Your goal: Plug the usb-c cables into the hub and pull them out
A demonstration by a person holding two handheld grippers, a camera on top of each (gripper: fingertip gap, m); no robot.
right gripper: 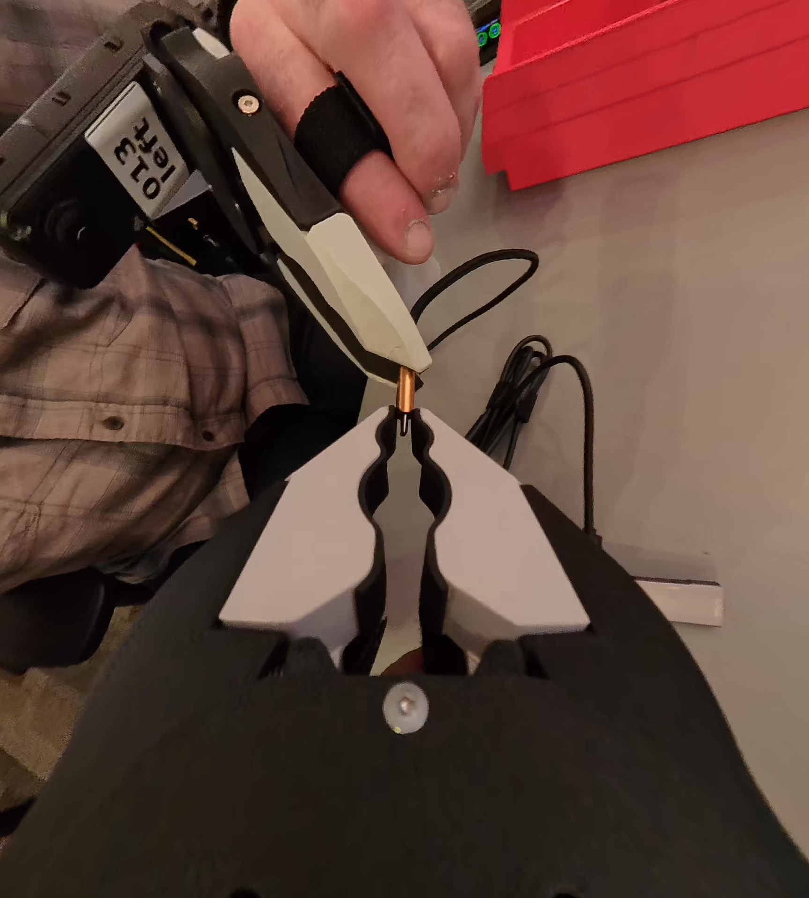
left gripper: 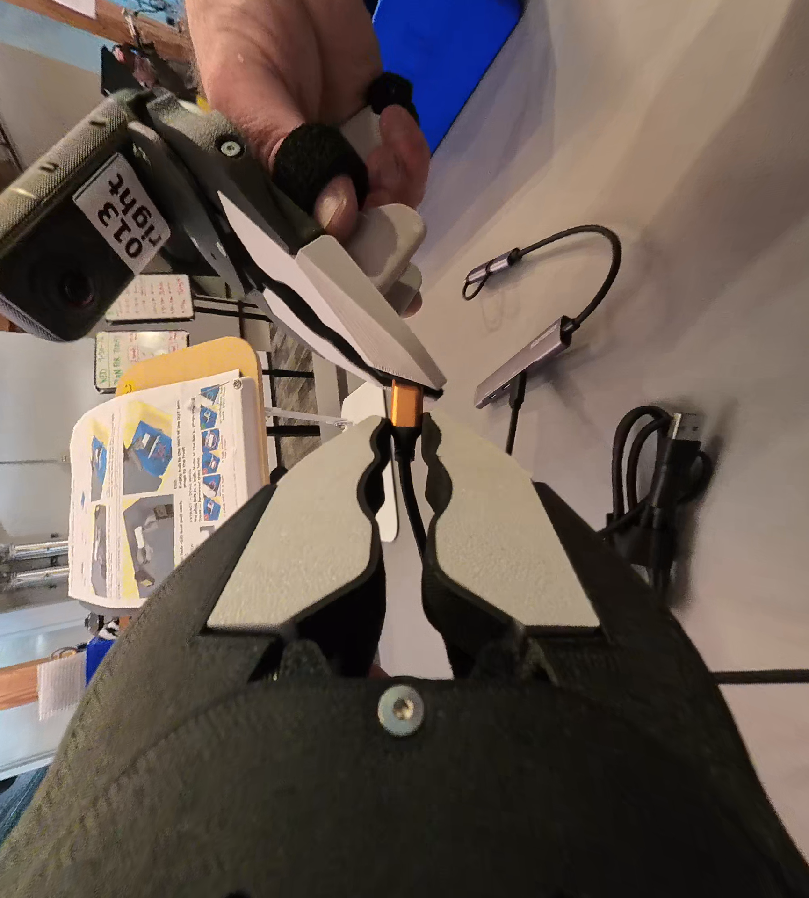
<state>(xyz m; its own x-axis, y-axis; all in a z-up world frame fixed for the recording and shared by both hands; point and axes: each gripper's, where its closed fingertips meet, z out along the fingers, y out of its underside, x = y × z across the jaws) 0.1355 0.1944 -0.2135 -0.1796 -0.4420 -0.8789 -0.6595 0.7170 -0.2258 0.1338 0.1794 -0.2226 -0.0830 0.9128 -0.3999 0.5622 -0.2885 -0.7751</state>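
Both grippers meet above the grey bench (left gripper: 757, 243), each on the same orange-sleeved USB-C plug (left gripper: 406, 407). Left gripper (left gripper: 405, 425): fingers closed on the cable end of the plug, black cable (left gripper: 412, 505) running back between them. Right gripper (right gripper: 405, 418): fingers closed on the opposite end of the plug; from its own camera the tips pinch a thin dark part below the orange sleeve, though the contact is small and hard to read exactly. A hand (left gripper: 295, 97) with black finger straps holds the right gripper; another hand (right gripper: 368, 97) holds the left one.

The grey hub (left gripper: 524, 369) lies flat on the bench beyond the grippers, well apart from the held plug. A dark cable appears plugged into its near end. Its short black pigtail (left gripper: 587, 262) curls away to a grey connector. A coiled black cable bundle (left gripper: 655, 486) with a USB-A plug lies near the hub.

A red bin (right gripper: 660, 87) sits toward the far bench edge in the right wrist view. A printed instruction sheet (left gripper: 150, 486) stands off the bench.
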